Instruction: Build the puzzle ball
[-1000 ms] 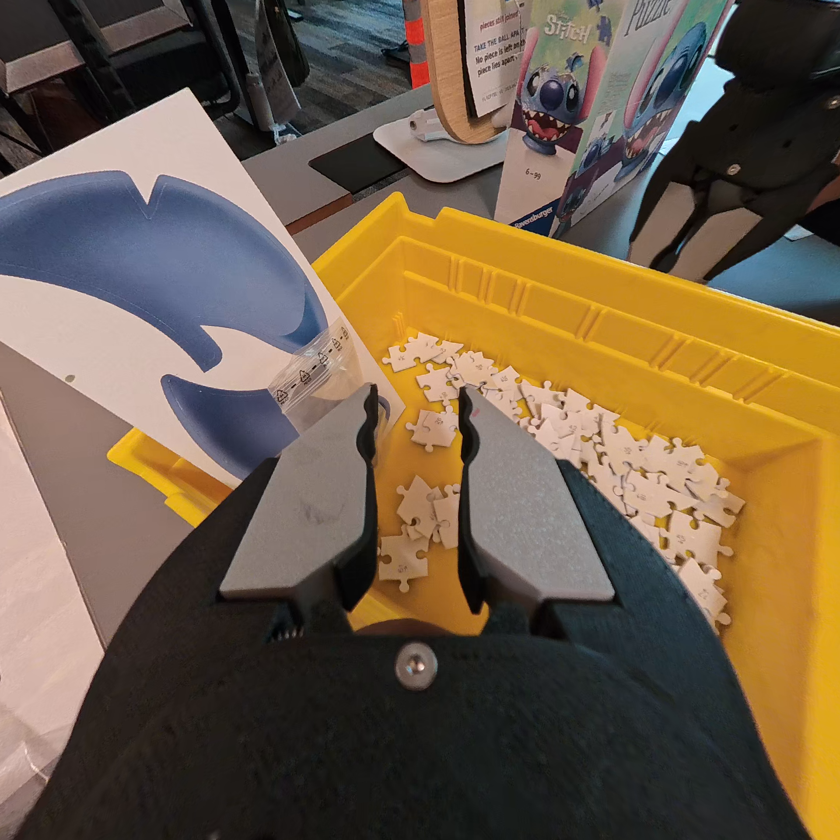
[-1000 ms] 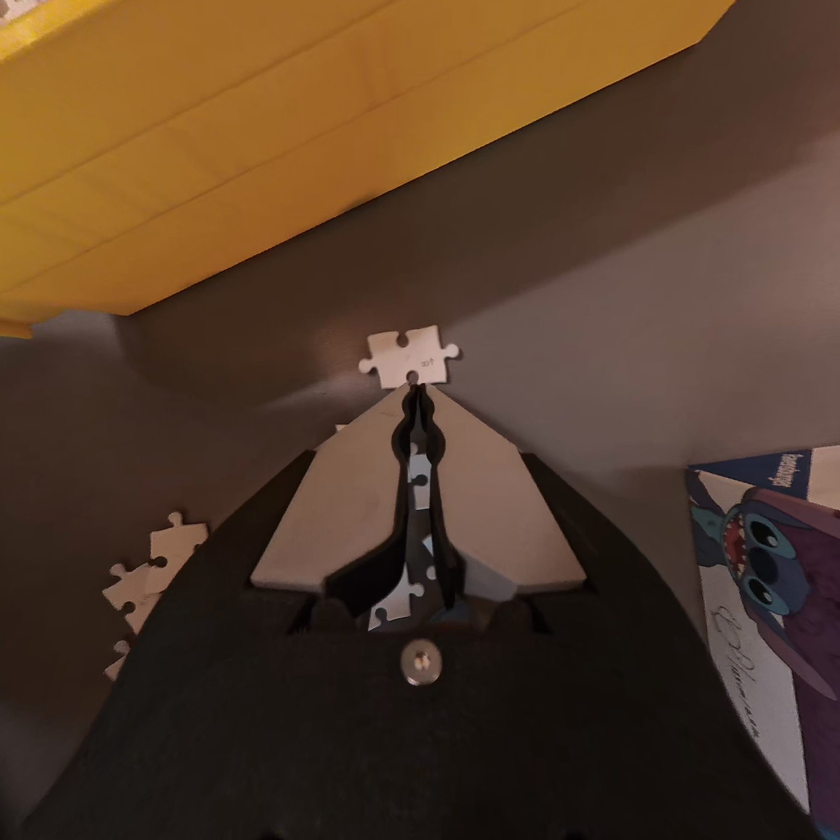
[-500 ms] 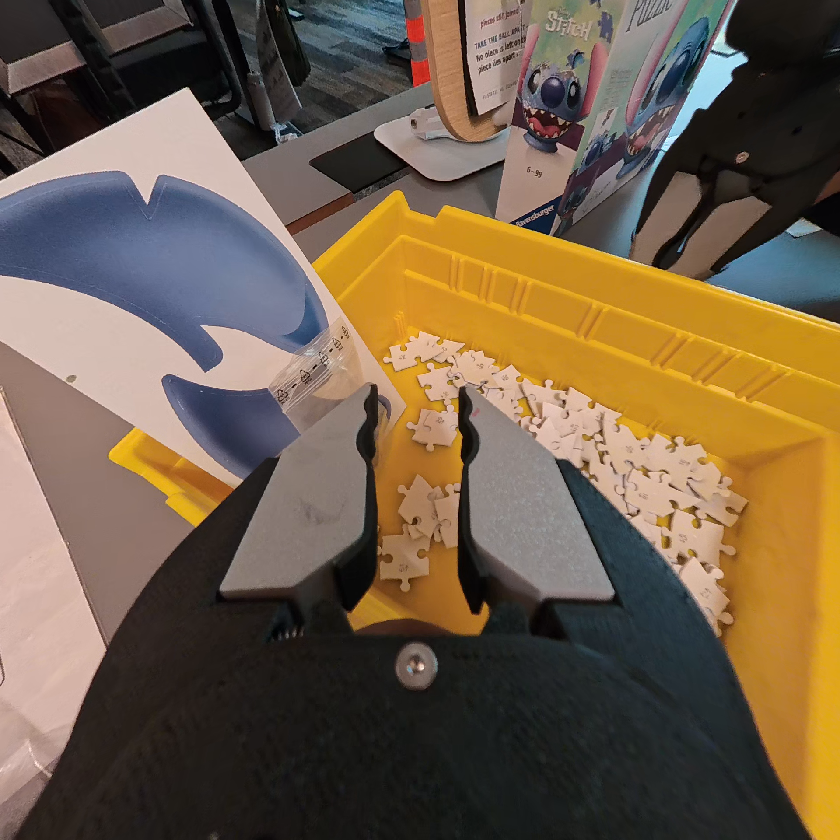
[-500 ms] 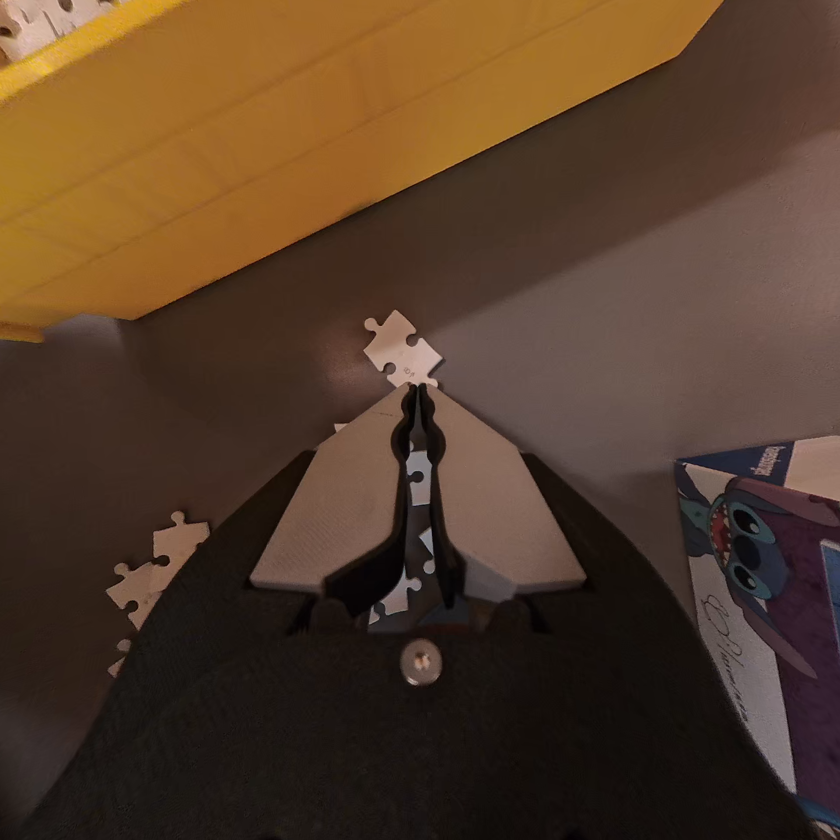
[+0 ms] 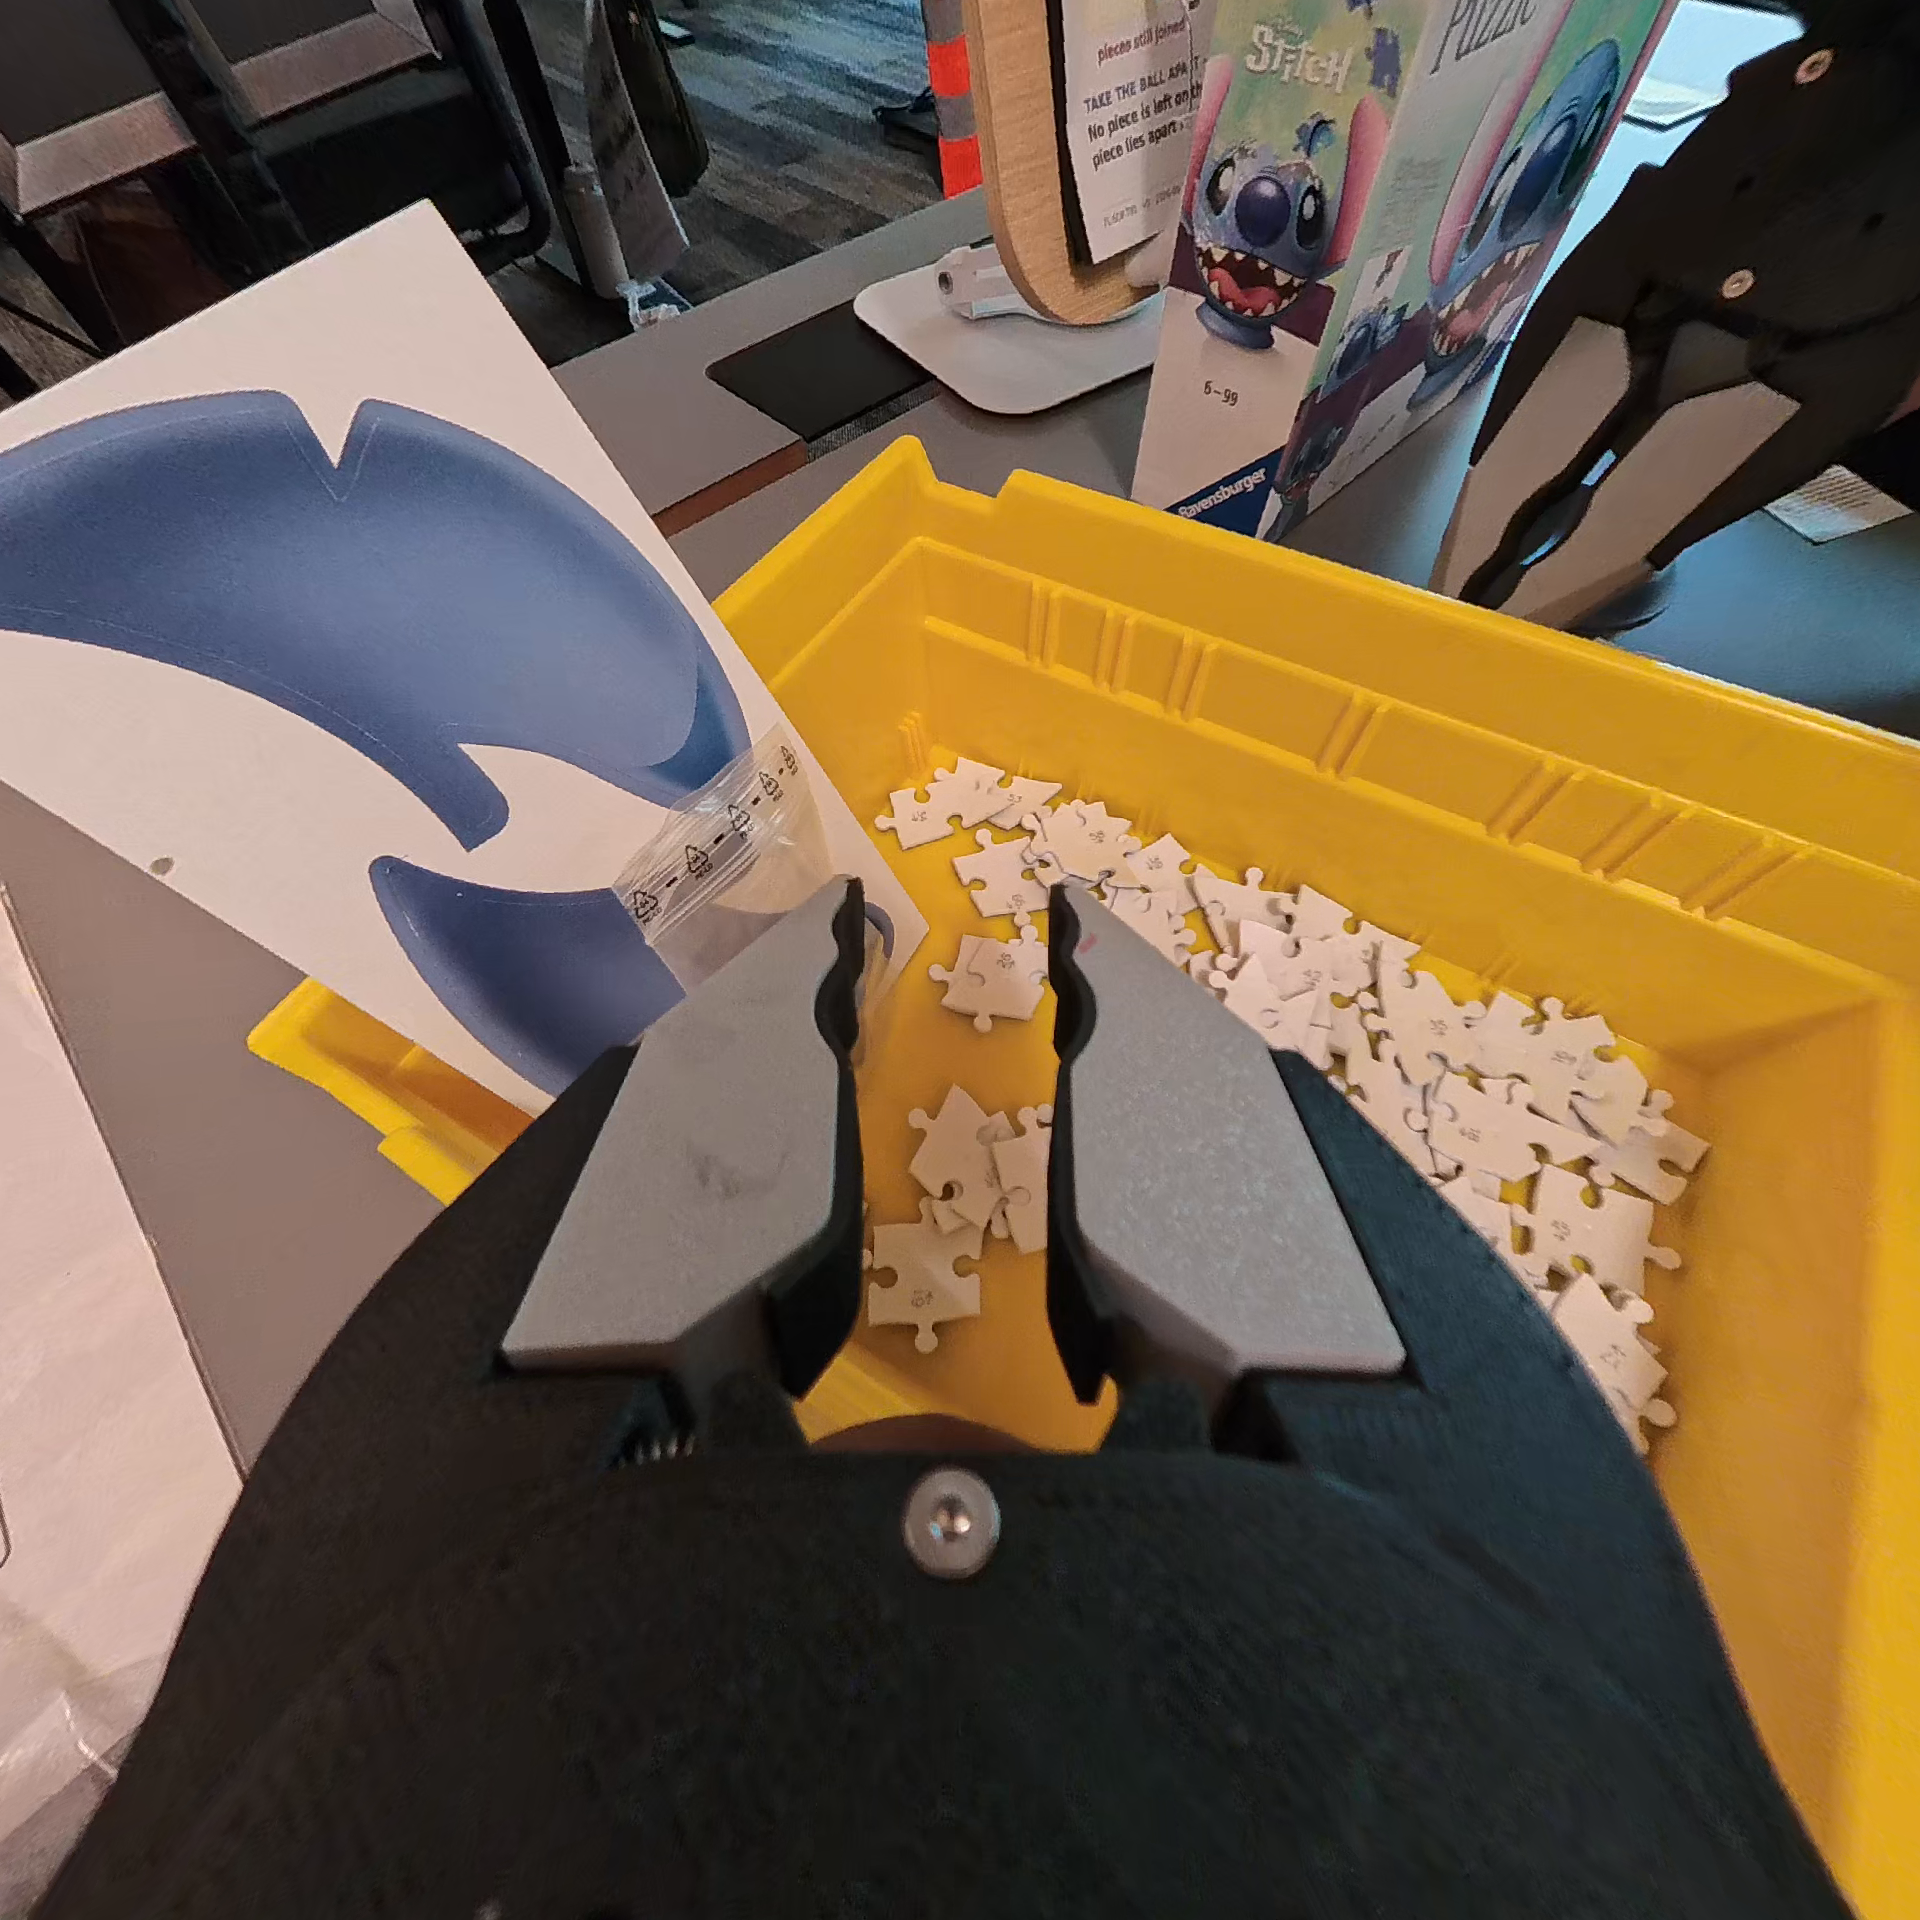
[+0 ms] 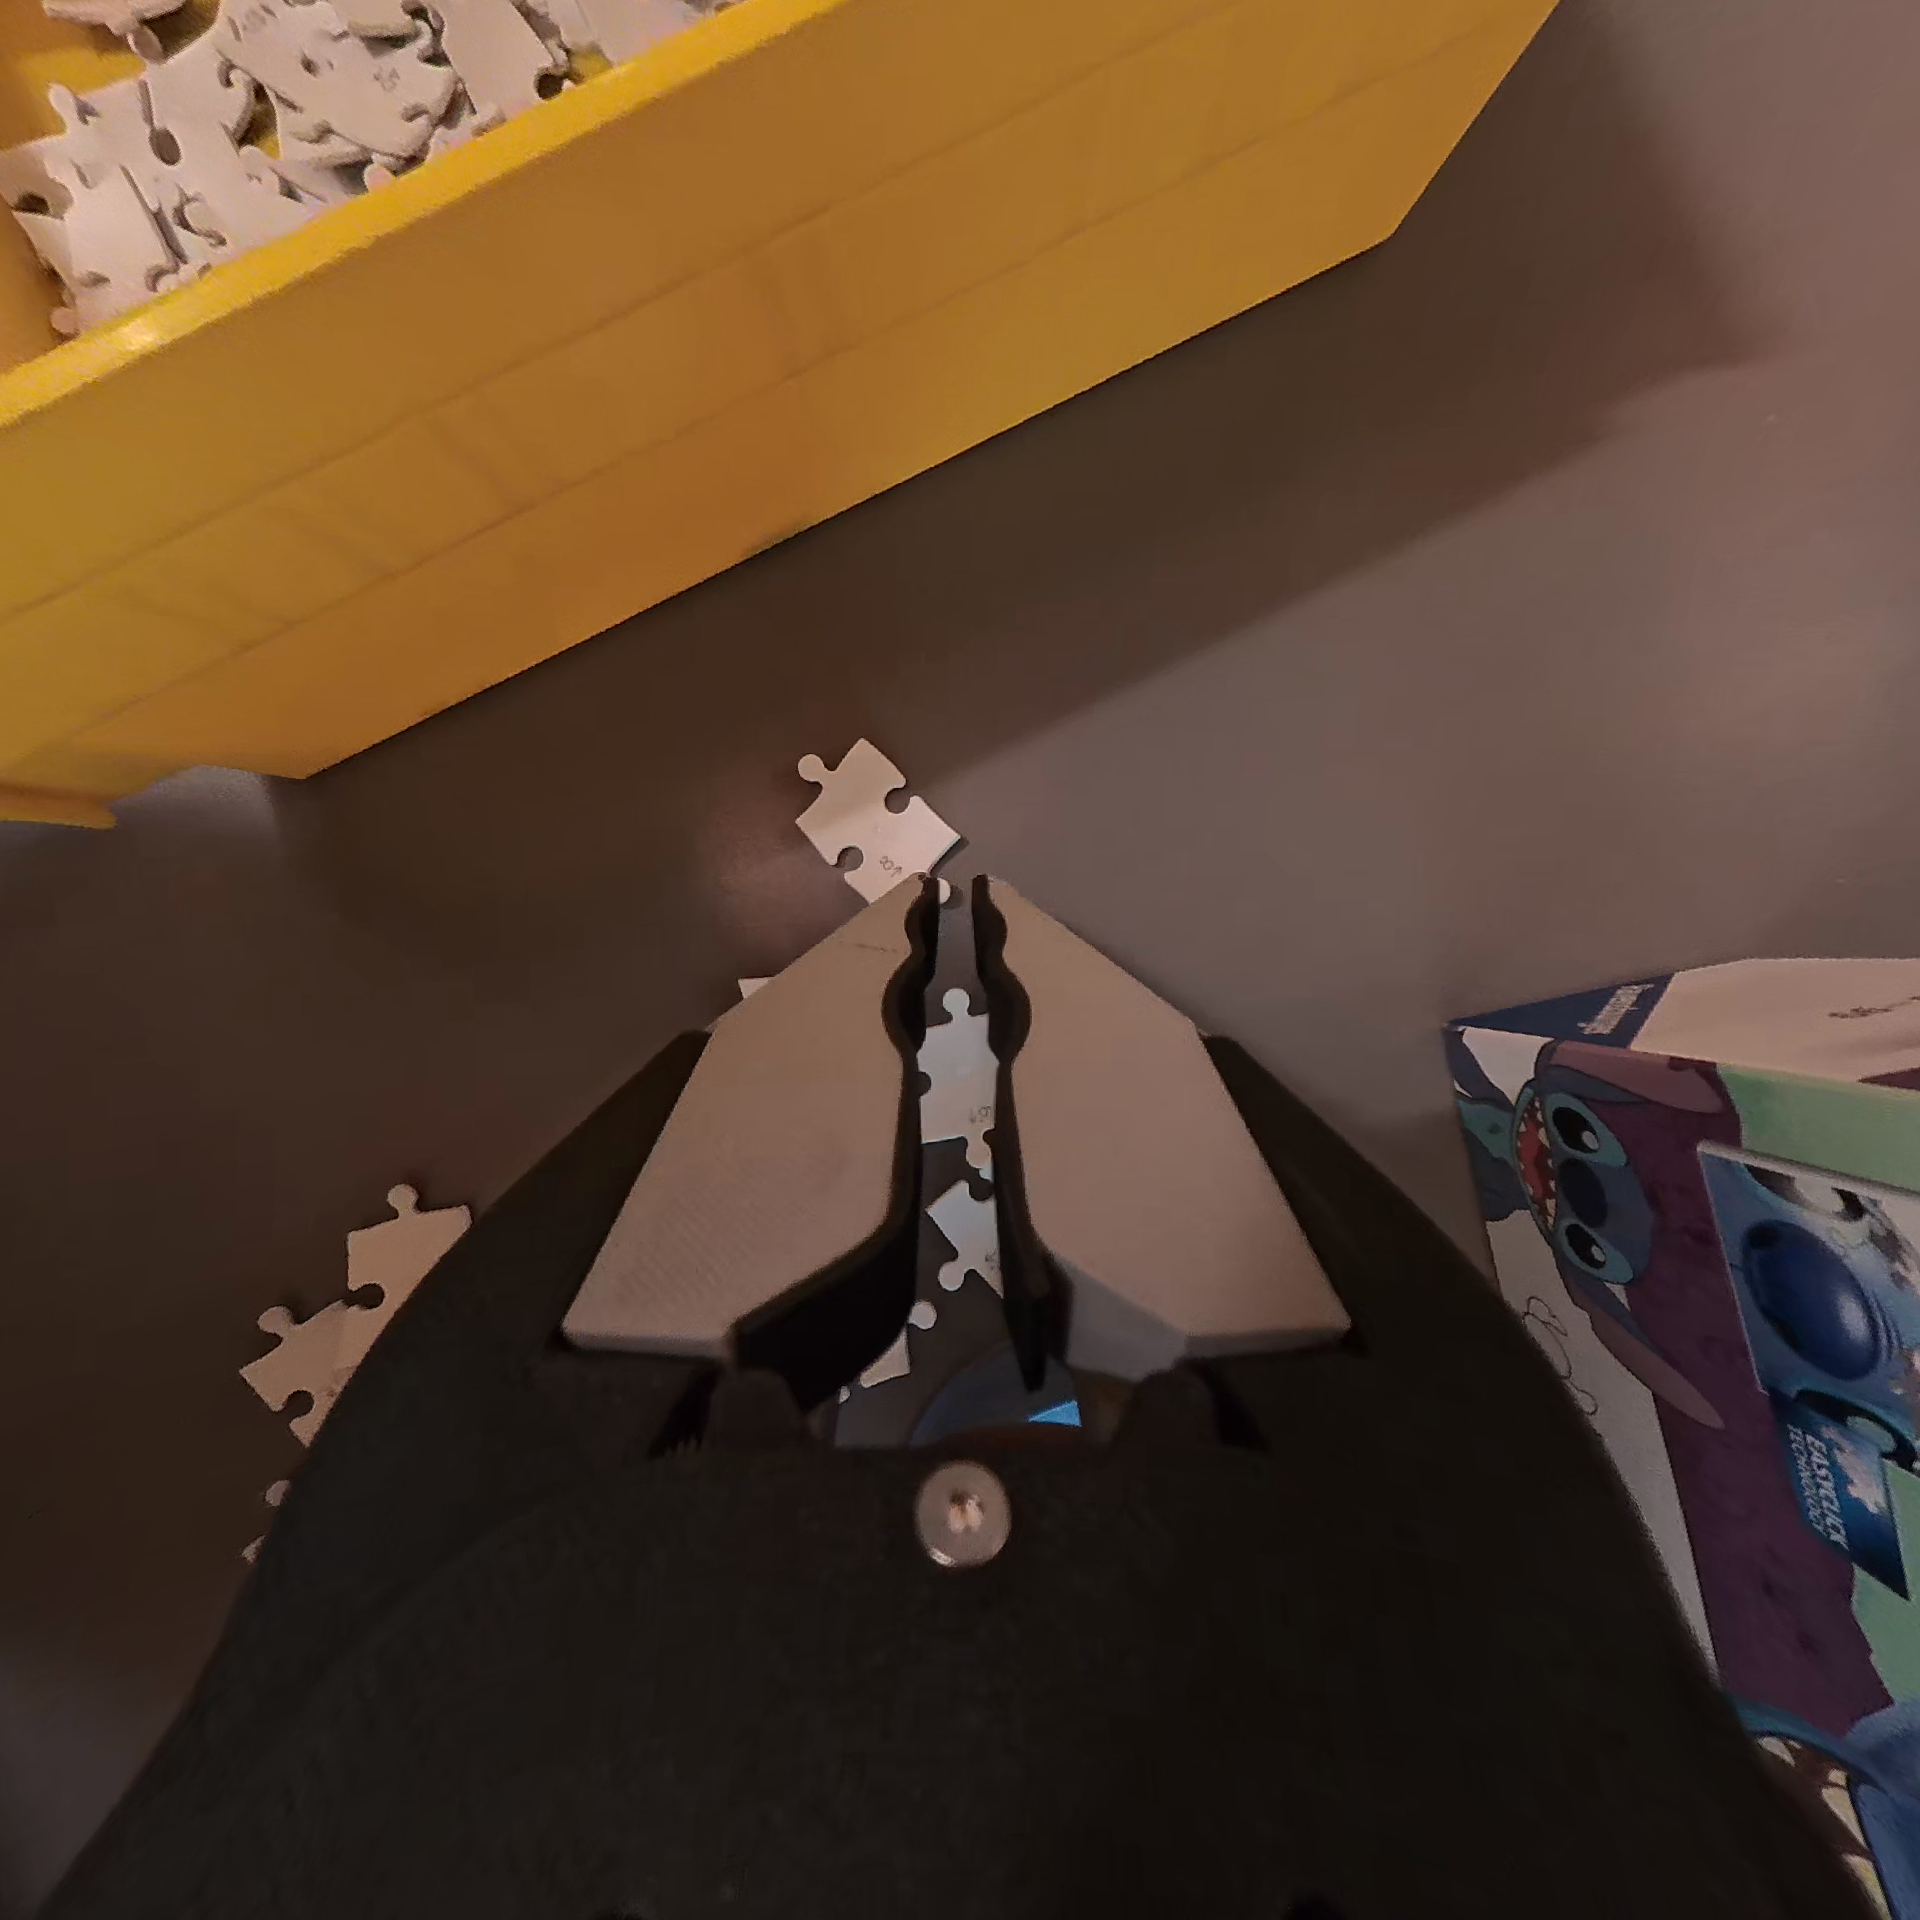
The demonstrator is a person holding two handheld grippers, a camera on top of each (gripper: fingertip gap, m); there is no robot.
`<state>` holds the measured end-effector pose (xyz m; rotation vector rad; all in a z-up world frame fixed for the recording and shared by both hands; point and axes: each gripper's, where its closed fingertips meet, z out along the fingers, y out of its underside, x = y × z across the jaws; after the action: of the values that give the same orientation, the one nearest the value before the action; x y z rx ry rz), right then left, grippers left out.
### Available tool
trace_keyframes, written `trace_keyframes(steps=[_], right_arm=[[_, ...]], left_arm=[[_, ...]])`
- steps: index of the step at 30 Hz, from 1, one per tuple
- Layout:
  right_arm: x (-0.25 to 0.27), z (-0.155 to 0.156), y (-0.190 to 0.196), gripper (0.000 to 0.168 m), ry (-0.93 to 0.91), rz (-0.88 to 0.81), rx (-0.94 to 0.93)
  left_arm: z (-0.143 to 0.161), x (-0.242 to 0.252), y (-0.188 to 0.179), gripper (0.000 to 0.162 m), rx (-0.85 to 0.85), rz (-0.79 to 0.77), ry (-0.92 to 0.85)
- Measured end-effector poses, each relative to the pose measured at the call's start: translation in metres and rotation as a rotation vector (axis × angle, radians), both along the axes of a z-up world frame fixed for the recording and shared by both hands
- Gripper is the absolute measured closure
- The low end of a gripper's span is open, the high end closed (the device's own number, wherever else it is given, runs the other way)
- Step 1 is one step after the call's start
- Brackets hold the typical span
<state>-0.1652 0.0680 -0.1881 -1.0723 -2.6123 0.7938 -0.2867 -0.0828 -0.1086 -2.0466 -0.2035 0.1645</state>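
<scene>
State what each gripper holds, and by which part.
The left gripper is open over the yellow bin, holding nothing. The right gripper, slightly parted, has released the puzzle piece at its tips.

The left gripper (image 5: 951,914) hangs tilted downward, jaws well apart and empty. The right gripper (image 6: 956,883) points steeply down, jaws parted by a narrow slit.

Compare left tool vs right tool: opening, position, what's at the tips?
Opening: the left tool stands wide open; the right tool shows only a narrow slit between its tips.
Position: the left tool is over the yellow plastic bin of white puzzle pieces; the right tool is over the grey table outside it.
Tips: the left tool holds nothing; the right tool's tips meet a single white puzzle piece, grip unclear.
Shared: grey fingers, black bodies.
</scene>
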Motion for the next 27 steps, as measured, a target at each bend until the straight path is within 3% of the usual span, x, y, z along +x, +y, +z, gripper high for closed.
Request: trace_keyframes(steps=[12,27], right_arm=[[-0.001,0.022,0.022,0.156,0.153,-0.166,-0.054],[0.040,0.087,0.069,0.151,0.572,-0.501,-0.388]], left_arm=[[0.000,0.001,0.000,0.130,0.003,-0.004,-0.003],[0.000,0.000,0.000,0.130,0.001,0.002,0.005]])
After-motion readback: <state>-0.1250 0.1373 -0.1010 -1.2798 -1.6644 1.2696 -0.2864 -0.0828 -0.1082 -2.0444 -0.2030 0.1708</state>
